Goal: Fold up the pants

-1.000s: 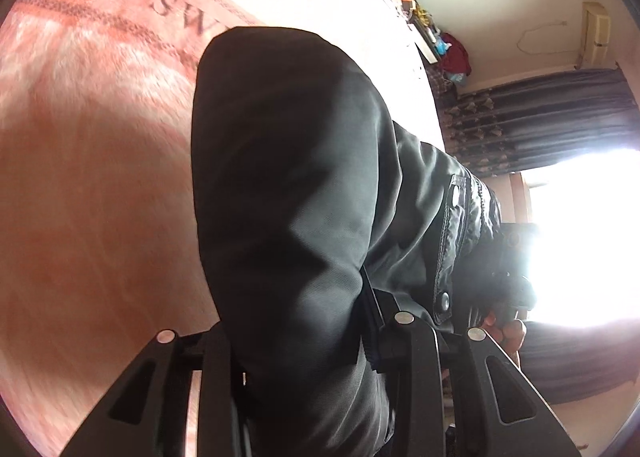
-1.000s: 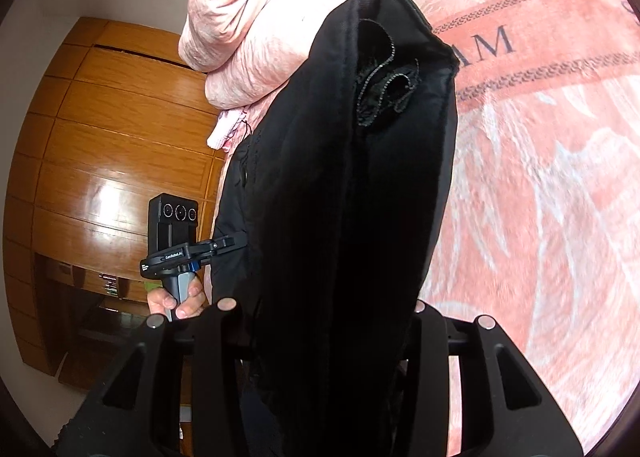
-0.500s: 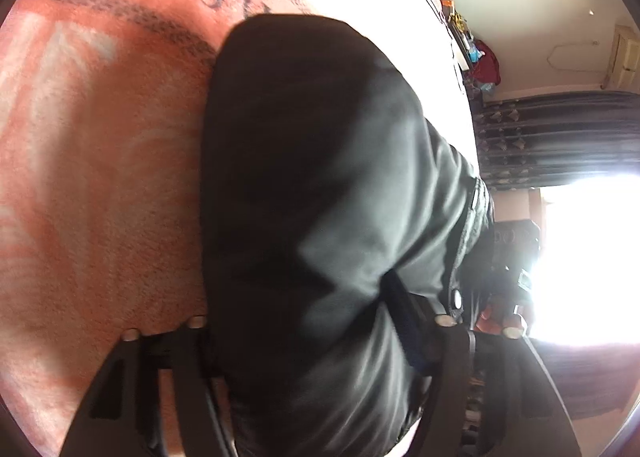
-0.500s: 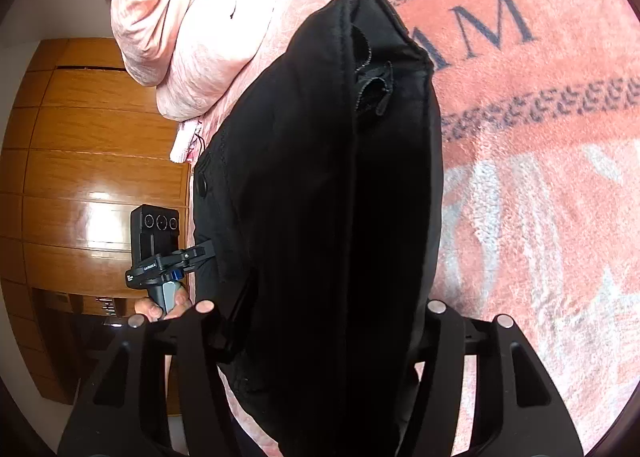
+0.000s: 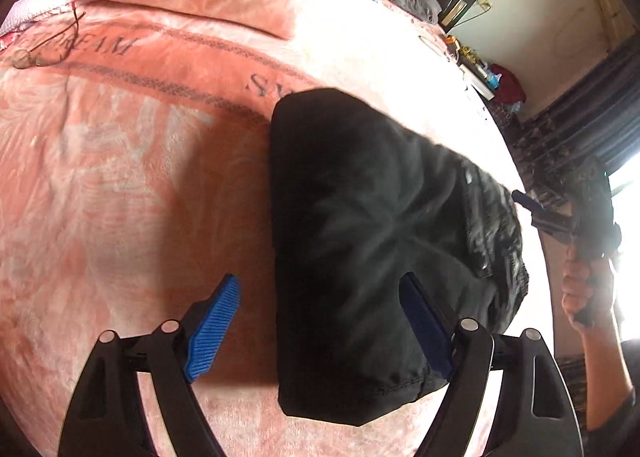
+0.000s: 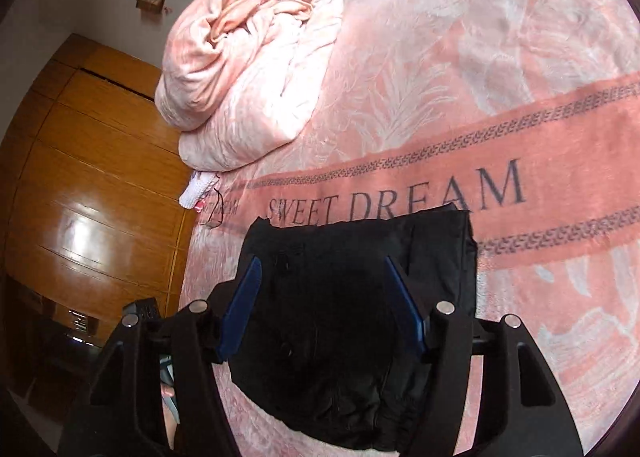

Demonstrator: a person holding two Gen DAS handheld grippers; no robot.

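While folded pants lie on blanket, left tongs straddle edge

Bed covered by pink blanket with leaf pattern and band reading "SWEET DREAM". Rolled pink quilt near bed edge. Glossy wood wardrobe beside bed. Pale walls. Dark curtains next to very bright window. Cluttered shelf along far wall.
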